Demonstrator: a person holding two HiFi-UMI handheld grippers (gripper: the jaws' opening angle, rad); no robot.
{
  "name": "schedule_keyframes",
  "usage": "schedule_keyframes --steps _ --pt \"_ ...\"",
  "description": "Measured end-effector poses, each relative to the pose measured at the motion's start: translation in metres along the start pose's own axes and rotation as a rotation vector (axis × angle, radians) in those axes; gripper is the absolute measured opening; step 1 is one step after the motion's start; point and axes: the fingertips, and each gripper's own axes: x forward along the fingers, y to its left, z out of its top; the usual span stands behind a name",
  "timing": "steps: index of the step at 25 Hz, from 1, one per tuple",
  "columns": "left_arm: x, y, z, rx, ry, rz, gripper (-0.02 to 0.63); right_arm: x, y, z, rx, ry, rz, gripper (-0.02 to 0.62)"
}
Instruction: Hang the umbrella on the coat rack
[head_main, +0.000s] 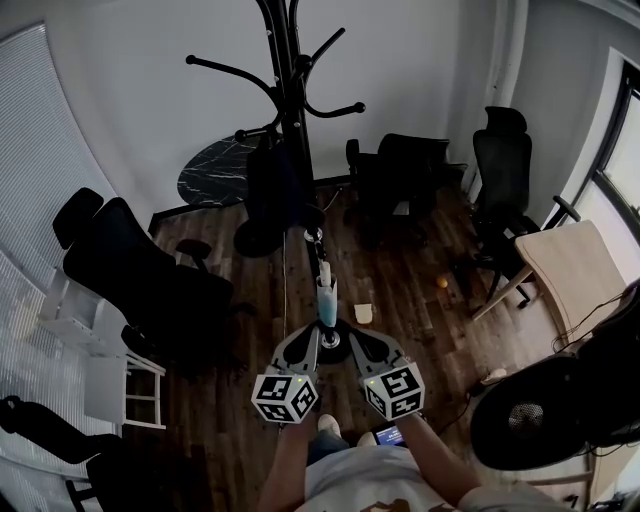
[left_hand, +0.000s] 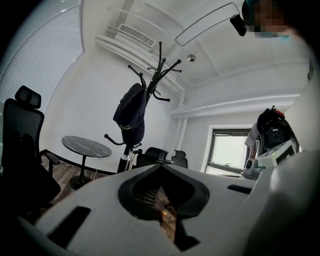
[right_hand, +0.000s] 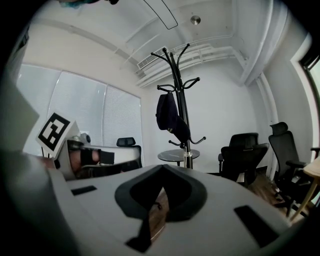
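The black coat rack (head_main: 290, 110) stands ahead of me, its pole running down past a light blue sleeve (head_main: 327, 300) to a dark base. A dark folded umbrella (head_main: 275, 185) with white print hangs from one of the rack's hooks. It also shows in the left gripper view as the umbrella (left_hand: 131, 115) and in the right gripper view as the umbrella (right_hand: 170, 117). My left gripper (head_main: 313, 337) and right gripper (head_main: 355, 340) are held side by side in front of my body, well short of the rack. The left gripper (left_hand: 161, 167) and the right gripper (right_hand: 162, 167) are both shut with nothing between the jaws.
A round marble table (head_main: 215, 170) stands left of the rack. Black office chairs sit at the left (head_main: 140, 275) and at the back right (head_main: 500, 165). A wooden desk (head_main: 570, 270) and a black fan (head_main: 525, 425) are on the right. A white stool (head_main: 125, 385) is at the left.
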Motion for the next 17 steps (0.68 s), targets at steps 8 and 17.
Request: schedule_keyframes --steps 8,17 --pt "-0.0027 -0.0004 -0.0022 0.002 -0.002 -0.003 0.02 -0.0022 0.0006 -0.0006 0.0 0.0 -0.001 0.011" --pt "-0.006 0.0006 -0.0039 -0.021 -0.006 0.016 0.02 -0.0065 -0.0016 0.0025 0.013 -0.007 0.002 0.011"
